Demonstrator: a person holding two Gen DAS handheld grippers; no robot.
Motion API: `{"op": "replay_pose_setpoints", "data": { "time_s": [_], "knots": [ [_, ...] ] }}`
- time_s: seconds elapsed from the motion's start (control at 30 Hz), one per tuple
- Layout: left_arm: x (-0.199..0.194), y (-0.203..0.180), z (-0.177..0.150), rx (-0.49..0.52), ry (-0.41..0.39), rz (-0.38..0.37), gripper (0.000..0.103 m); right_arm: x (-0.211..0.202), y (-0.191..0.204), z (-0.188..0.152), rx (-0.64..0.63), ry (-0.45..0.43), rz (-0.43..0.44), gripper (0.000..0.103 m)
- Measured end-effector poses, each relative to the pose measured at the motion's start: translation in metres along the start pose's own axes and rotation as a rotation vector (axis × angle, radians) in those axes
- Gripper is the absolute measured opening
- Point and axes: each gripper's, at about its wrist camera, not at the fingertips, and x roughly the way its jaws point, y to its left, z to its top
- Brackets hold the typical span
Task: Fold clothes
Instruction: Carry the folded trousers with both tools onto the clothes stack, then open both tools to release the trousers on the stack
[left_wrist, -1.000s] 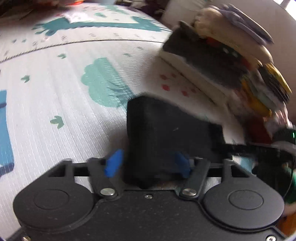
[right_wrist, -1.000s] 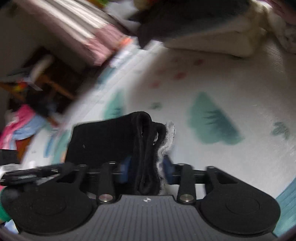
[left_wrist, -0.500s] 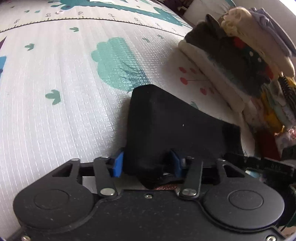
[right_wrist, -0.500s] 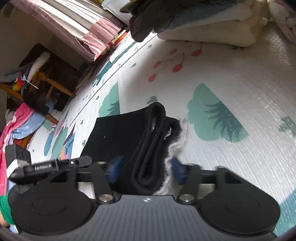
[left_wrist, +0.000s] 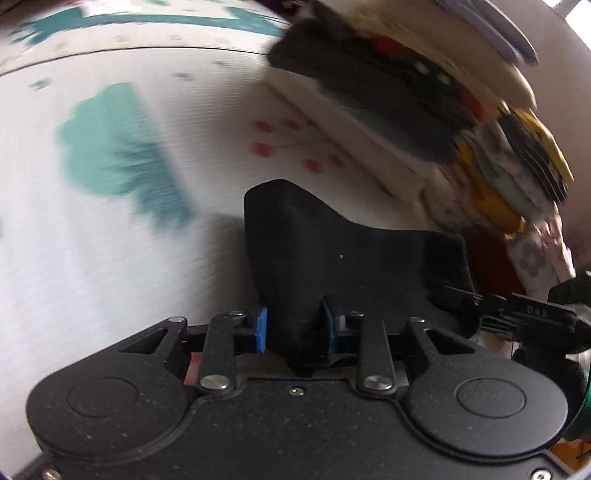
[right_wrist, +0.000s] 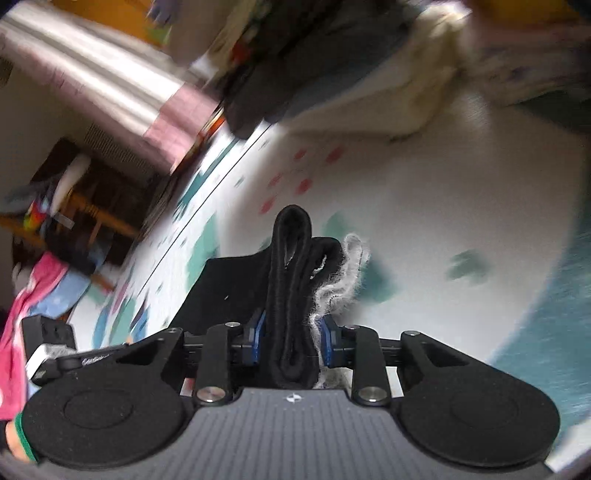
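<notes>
Left tool (left_wrist: 295, 328) and right tool (right_wrist: 290, 341) have just been closing, each now clamped on an end of the folded black garment (left_wrist: 332, 258), held above the play mat (left_wrist: 129, 258).

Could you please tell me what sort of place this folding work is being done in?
Most likely a home, perhaps a child's play area or bedroom. The work surface is a foam play mat printed with trees and cherries, a tall pile of folded clothes sits on it, and wooden furniture stands beyond.
</notes>
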Motion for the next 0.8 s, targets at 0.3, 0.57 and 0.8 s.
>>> {"op": "replay_pose_setpoints", "data": {
  "time_s": [0.3, 0.57, 0.8],
  "knots": [
    [0.095, -0.09, 0.026, 0.186, 0.04, -0.049, 0.027, -0.055, -0.071, 0.019, 0.077, -0.161, -0.2, 0.03],
    [0.123, -0.143, 0.039, 0.277, -0.023, -0.002, 0.06, -0.086, -0.097, 0.019, 0.151, -0.257, -0.378, 0.046],
    [0.022, -0.097, 0.019, 0.257, 0.015, 0.096, 0.06, -0.112, -0.023, -0.005, -0.266, -0.362, -0.566, 0.053]
  ]
}}
